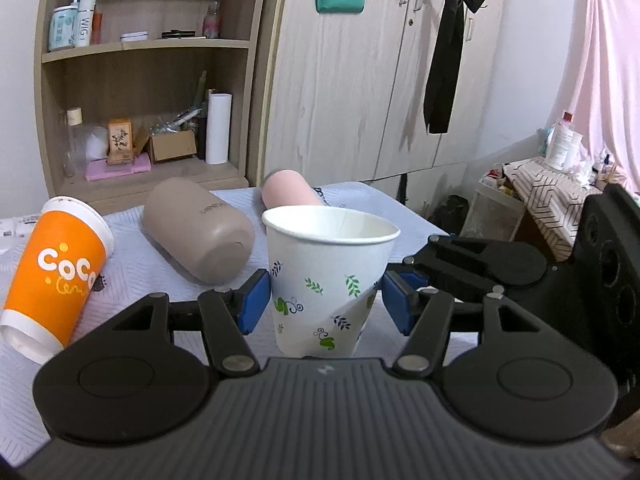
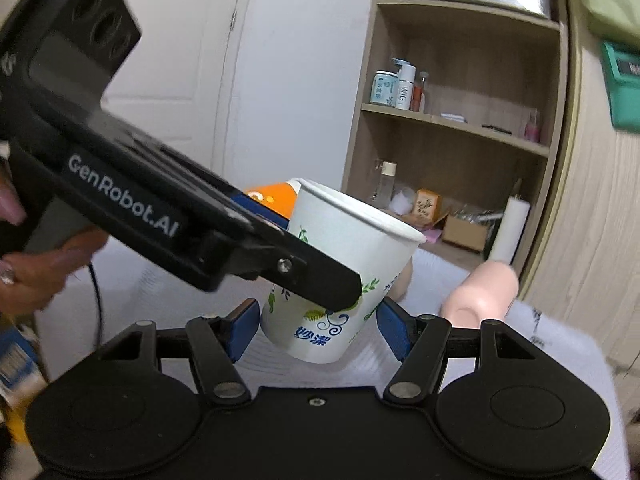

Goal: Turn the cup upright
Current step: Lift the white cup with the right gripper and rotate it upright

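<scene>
Between my left claw [image 1: 324, 300] pads stood the paper cup [image 1: 326, 280], mouth up on the quilted worktop [image 1: 132, 280], both pads spread clear of its wall. My right claw [image 2: 316, 326] flanked it too, jaws wide, guarding against a tip.

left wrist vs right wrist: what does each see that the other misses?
Left wrist only: the taupe tumbler lying on its side, a black ribbon bow on the wardrobe door, and the paper cup's open mouth facing up.

Right wrist only: the person's hand holding the left gripper, and blue printing low on the cup.

Both: the white leaf-print paper cup mouth up, the orange Coco cup, the pink tumbler on its side, and open blue pads either side of the cup.
</scene>
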